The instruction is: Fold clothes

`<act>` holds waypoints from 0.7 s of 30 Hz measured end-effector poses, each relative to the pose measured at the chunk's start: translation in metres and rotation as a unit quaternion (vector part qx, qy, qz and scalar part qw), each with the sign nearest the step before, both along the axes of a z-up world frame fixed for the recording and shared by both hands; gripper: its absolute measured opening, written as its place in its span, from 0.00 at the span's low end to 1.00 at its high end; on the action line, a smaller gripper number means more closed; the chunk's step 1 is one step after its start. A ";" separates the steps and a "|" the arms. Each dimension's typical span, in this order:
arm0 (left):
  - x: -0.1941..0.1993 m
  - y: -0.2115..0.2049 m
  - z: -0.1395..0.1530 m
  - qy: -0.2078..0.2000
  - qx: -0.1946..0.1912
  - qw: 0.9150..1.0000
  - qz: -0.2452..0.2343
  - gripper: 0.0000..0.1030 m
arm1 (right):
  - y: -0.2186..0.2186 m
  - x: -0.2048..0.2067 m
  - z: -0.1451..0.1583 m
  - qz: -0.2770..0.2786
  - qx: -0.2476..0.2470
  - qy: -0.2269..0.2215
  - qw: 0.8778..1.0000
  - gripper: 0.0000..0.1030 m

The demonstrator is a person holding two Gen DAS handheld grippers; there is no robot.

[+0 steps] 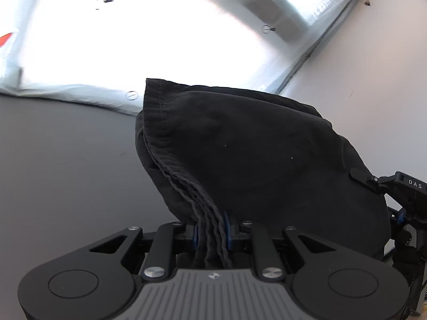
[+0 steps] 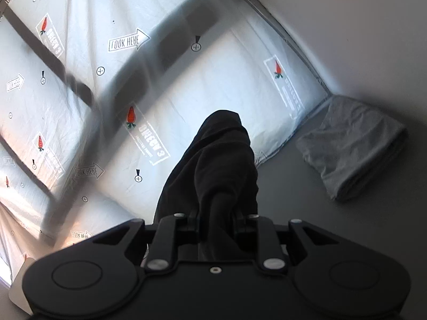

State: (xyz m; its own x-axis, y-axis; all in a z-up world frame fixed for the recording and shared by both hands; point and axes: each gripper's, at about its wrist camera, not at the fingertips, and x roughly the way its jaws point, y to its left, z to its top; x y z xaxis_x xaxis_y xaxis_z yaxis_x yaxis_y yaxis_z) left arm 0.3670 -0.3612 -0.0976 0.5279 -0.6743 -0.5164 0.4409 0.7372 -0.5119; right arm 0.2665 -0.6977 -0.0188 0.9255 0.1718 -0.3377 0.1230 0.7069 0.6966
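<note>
Left wrist view showed the left gripper (image 1: 210, 233) with its jaws pinching a bunch of hemmed edges of a black garment (image 1: 240, 154). Several layers of stitched hem ran between the blue pads (image 1: 227, 229), and the cloth rose ahead of the fingers in a rounded, sagging mass above the dark grey surface (image 1: 66, 165). At the right edge of that view part of the right gripper (image 1: 395, 186) was visible against the same cloth, so the garment hung between the two tools. Behind it lay a bright white plastic sheet (image 1: 133, 40) printed with small red figures, and a pale wall (image 1: 373, 80) stood to the right.

From the right wrist, the right gripper (image 2: 216, 221) had its jaws pressed onto a thick fold of the black garment (image 2: 221, 160), which stood up ahead of it. A folded grey garment (image 2: 352, 149) lay on the dark grey surface (image 2: 293, 192) to the right, well apart, close to the edge of the white plastic sheet (image 2: 213, 80).
</note>
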 end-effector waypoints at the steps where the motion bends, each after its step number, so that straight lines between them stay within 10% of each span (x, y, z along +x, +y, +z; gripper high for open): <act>1: -0.001 -0.018 0.000 -0.003 -0.004 1.000 0.002 0.19 | -0.018 0.002 0.003 0.005 -0.005 -0.006 1.000 0.21; 11: 0.061 -0.191 0.014 -0.018 -0.012 1.000 -0.009 0.19 | -0.192 0.054 0.035 0.012 -0.077 -0.038 0.996 0.21; 14: 0.088 -0.235 0.002 -0.009 0.000 1.000 -0.006 0.25 | -0.217 0.090 0.037 0.018 -0.180 -0.020 0.983 0.27; 16: 0.107 -0.262 -0.016 -0.003 0.033 0.999 0.010 0.39 | -0.222 0.126 0.026 0.019 -0.264 0.026 0.964 0.50; 18: 0.121 -0.284 -0.039 -0.004 0.105 0.994 0.035 0.47 | -0.217 0.162 0.003 0.024 -0.344 0.084 0.935 0.52; 21: 0.128 -0.289 -0.060 -0.004 0.156 0.986 0.059 0.48 | -0.188 0.192 -0.041 0.027 -0.488 0.113 0.865 0.59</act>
State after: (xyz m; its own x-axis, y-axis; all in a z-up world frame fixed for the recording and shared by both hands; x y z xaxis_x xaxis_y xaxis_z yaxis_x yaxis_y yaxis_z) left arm 0.4951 -0.6505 -0.1580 0.5974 -0.4165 -0.6853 0.3458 0.9048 -0.2485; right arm 0.4583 -0.8852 -0.0595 0.8167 -0.2560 -0.5171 0.1268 0.9539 -0.2720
